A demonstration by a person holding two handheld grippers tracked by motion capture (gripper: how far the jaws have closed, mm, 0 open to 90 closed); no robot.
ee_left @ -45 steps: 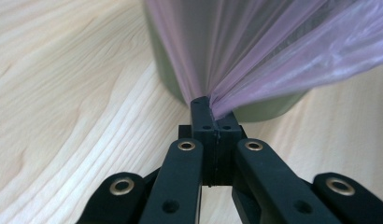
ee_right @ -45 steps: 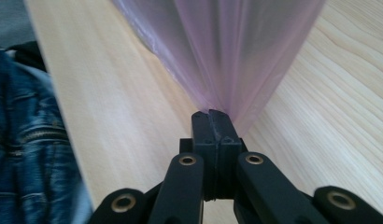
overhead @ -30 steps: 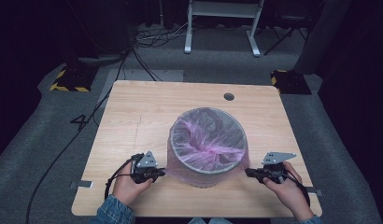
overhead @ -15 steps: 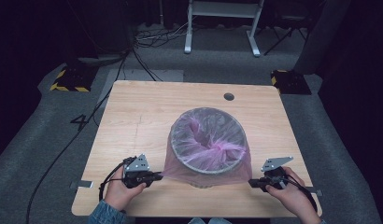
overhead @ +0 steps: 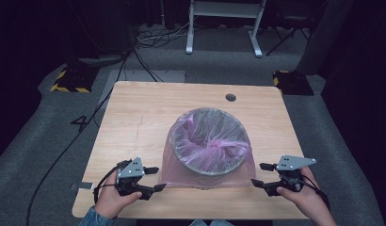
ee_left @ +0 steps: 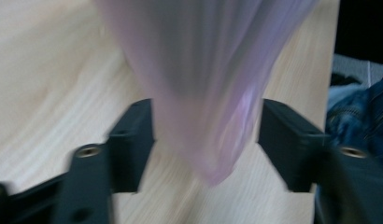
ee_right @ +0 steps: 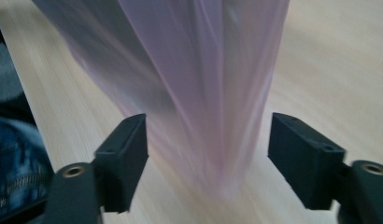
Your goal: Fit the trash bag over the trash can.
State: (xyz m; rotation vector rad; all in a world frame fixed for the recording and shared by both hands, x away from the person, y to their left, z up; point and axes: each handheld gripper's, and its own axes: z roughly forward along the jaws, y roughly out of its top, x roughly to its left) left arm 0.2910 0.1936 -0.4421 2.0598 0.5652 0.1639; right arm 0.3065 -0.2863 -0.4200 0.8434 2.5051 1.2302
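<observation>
A grey round bin (overhead: 211, 165) stands near the table's front edge, lined with a translucent pink bag (overhead: 207, 141) whose skirt hangs down over the outside to the table. My left gripper (overhead: 154, 179) is open just left of the bag's lower left corner. In the left gripper view the bag's hem (ee_left: 213, 93) hangs blurred between the spread jaws. My right gripper (overhead: 259, 174) is open just right of the bag's lower right corner. In the right gripper view the pink plastic (ee_right: 203, 88) lies between its wide jaws, with neither jaw touching it.
The wooden table (overhead: 144, 117) has a round cable hole (overhead: 230, 97) at the back right. A tape strip (overhead: 83, 186) marks its front left edge. Black cables (overhead: 59, 155) run over the grey floor on the left. A white stand (overhead: 224, 23) is behind the table.
Both grippers have drawn back toward the front edge and outward from the bin's sides. The bag's skirt now hangs lower, spread down to the table.
</observation>
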